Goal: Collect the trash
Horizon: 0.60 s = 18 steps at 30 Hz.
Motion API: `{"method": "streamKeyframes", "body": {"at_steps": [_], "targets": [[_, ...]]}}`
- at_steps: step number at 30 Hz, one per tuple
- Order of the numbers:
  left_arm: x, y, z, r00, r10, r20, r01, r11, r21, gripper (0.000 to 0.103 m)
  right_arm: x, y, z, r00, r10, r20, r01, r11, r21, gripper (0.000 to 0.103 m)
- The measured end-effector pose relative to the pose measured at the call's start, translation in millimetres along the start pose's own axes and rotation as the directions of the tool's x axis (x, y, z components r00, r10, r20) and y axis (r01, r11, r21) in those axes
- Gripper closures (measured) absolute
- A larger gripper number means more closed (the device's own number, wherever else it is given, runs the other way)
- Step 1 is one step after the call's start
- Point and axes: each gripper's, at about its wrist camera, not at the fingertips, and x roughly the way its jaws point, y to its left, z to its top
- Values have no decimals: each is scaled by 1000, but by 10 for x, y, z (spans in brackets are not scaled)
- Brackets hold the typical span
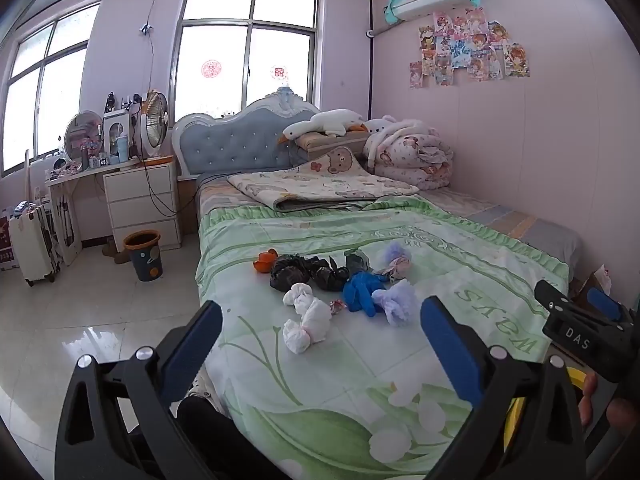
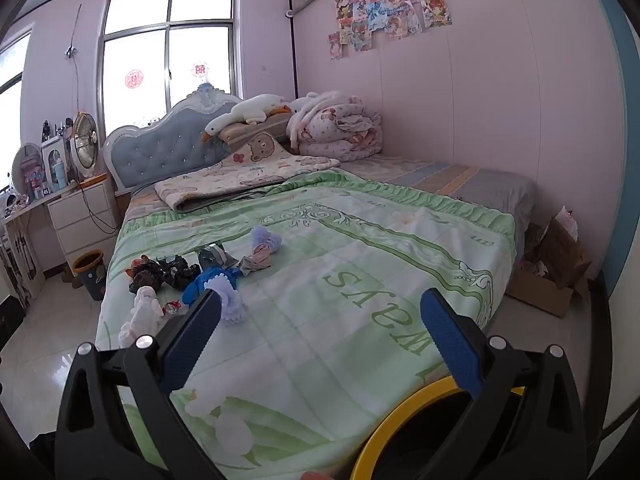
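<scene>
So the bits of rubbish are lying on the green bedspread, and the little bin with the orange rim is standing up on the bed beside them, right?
Not quite. The rubbish does lie on the green bedspread, but the bin stands on the floor beside the bed, as the left wrist view shows.
</scene>
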Motion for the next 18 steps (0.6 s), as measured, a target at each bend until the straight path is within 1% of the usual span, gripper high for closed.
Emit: {"method": "streamKeyframes", "body": {"at_steps": [1,9,18], "targets": [[1,-3,0,1000,0,-1,0,1000,3,7,6,2,-2,1000,-2,-10,2,1000,-3,7],[3,-5,-2,1000,-3,-3,3,1000,7,7,-2,5,-17,1000,-3,-7,3,1000,-4,7],[38,-30,-78,1000,-5,-4,5,1000,8,7,-6,16,-2,1000,-2,-9,2,1000,-1,7]]}}
